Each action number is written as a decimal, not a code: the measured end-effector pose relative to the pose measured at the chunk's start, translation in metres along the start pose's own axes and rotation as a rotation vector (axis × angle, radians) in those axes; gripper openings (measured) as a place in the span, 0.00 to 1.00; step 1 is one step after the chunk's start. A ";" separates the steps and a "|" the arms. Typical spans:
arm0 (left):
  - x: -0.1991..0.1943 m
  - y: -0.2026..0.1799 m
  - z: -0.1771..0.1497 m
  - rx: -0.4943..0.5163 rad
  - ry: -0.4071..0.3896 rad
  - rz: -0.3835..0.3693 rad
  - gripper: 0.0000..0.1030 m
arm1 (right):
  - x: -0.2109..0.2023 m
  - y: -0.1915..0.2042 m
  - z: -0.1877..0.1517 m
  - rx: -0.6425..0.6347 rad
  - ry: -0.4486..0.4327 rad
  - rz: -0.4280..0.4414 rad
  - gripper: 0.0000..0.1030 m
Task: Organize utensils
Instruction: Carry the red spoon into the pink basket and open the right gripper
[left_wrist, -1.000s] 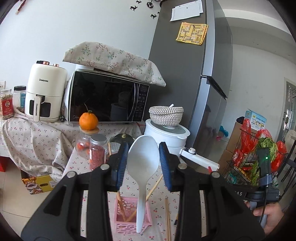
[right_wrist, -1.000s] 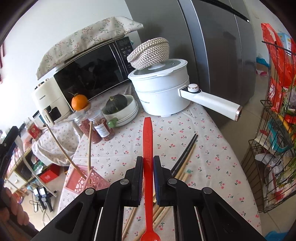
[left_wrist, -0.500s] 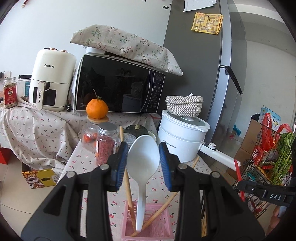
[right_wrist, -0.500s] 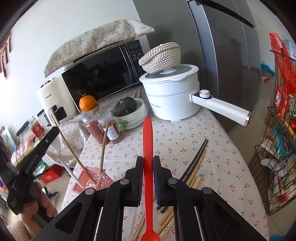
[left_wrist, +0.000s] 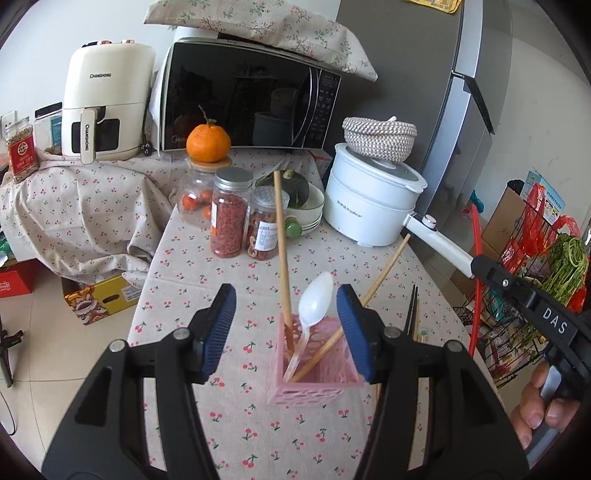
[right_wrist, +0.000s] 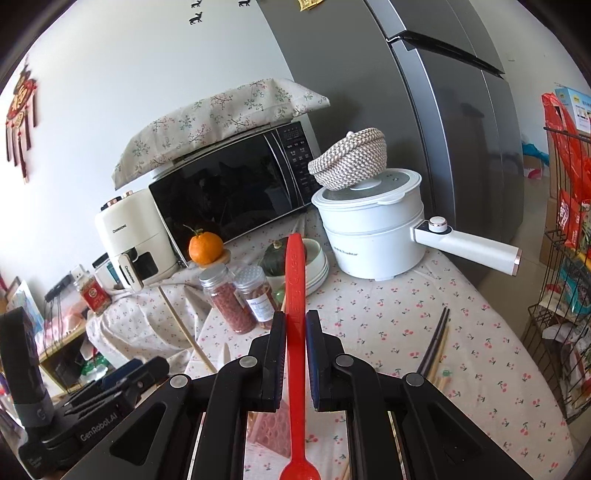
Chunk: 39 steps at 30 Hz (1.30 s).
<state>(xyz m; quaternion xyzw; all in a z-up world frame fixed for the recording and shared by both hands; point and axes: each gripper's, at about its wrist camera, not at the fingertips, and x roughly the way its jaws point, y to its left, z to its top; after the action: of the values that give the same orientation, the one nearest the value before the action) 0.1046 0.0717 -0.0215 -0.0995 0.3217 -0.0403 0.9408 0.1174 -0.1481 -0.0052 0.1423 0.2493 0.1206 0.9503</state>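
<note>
Two grippers differ: the left gripper (left_wrist: 284, 325) gapes, empty, above the pink holder (left_wrist: 314, 384), so the right gripper (right_wrist: 295, 328), clamping the red spoon (right_wrist: 295, 295), should lower it bowl-first inside.

This is a home kitchen. A tall grey refrigerator (left_wrist: 436, 110) stands beside a table with a cherry-print cloth (left_wrist: 184, 273). On the table are a black microwave (left_wrist: 243, 107) under a flowered cover, a cream air fryer (left_wrist: 107, 107), a white electric pot (left_wrist: 369, 206) with a woven basket on its lid, jars of dried food (left_wrist: 229, 218) and an orange (left_wrist: 208, 143). At the right a wire rack (left_wrist: 524, 295) holds green vegetables and red bags. A red Chinese ornament (right_wrist: 18, 107) hangs on the white wall.
</note>
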 end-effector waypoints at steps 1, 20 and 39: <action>0.000 0.005 -0.002 -0.007 0.039 0.013 0.58 | 0.003 0.005 0.000 0.009 -0.005 0.000 0.10; 0.010 0.047 -0.021 -0.093 0.270 0.029 0.60 | 0.071 0.043 -0.012 0.104 -0.135 -0.192 0.10; 0.010 0.039 -0.023 -0.054 0.277 0.028 0.64 | 0.044 0.039 -0.012 0.130 -0.023 -0.037 0.34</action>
<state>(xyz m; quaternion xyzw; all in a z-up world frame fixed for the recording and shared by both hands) 0.0983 0.1042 -0.0533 -0.1140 0.4509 -0.0320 0.8847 0.1427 -0.0960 -0.0217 0.2006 0.2485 0.0849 0.9438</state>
